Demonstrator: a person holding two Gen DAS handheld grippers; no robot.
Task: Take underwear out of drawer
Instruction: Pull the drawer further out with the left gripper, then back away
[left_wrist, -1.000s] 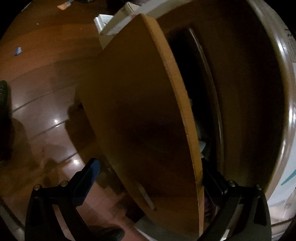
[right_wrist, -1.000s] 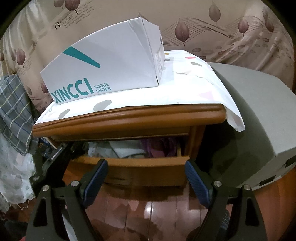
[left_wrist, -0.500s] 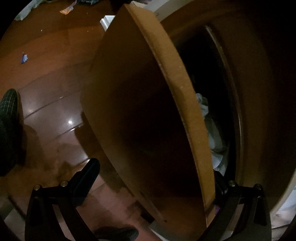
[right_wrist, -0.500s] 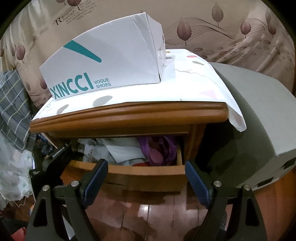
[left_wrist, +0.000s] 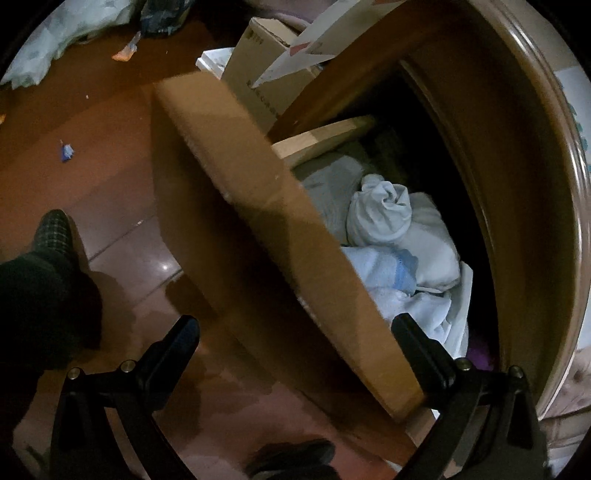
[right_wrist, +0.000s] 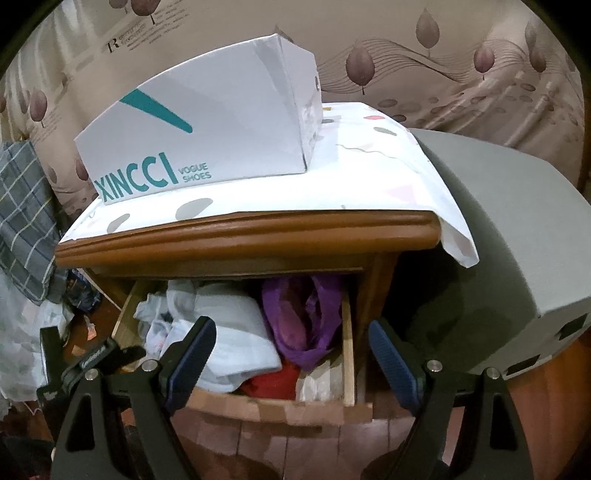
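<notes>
The wooden drawer (right_wrist: 280, 408) of a nightstand (right_wrist: 243, 236) stands pulled out. It holds white and pale blue bundled cloth (right_wrist: 229, 339), a purple garment (right_wrist: 303, 314) and a red piece (right_wrist: 269, 380). In the left wrist view the drawer front (left_wrist: 280, 236) runs between the fingers of my left gripper (left_wrist: 295, 343), which straddles its top edge with one finger inside and one outside; jaws wide. The pale cloth (left_wrist: 384, 218) lies inside. My right gripper (right_wrist: 291, 354) is open and empty, in front of the drawer. The left gripper (right_wrist: 92, 362) shows at the drawer's left corner.
A white XINCCI shoe box (right_wrist: 207, 125) sits on a spotted sheet (right_wrist: 369, 177) on the nightstand top. A grey block (right_wrist: 509, 236) stands to its right. A plaid cloth (right_wrist: 22, 218) hangs at left. A cardboard box (left_wrist: 266, 70) and a slippered foot (left_wrist: 55, 232) are on the floor.
The drawer has slid out from nearly closed to wide open, with my left gripper at its front edge. The clothes inside have come into view. The right gripper has barely moved.
</notes>
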